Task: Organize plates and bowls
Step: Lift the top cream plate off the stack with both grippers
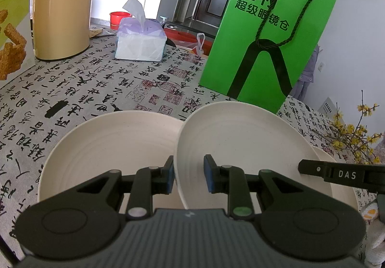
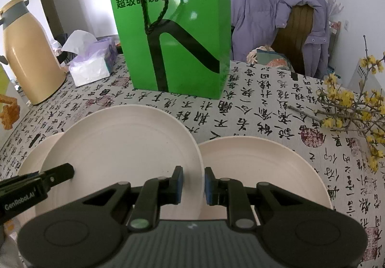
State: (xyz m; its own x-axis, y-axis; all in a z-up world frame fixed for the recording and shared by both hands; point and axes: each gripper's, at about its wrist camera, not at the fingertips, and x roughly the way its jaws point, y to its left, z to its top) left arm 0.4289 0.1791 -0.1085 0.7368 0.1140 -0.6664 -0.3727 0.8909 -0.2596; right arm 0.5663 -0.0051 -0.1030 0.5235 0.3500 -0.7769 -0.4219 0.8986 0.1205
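- Plates aren't stacked yet: middle plate (image 1: 240, 138) is held tilted by both rims above left plate (image 1: 108, 142) and right plate (image 2: 264, 171)
- left gripper (image 1: 188, 175) and right gripper (image 2: 193, 185) both sit nearly closed, pinching its edges
- still needs setting onto a pile

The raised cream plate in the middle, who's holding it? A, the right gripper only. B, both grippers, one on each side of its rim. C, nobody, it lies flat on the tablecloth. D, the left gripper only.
B: the raised cream plate has its rim between the blue pads of the left gripper on one side and of the right gripper on the other, tilted above two other plates.
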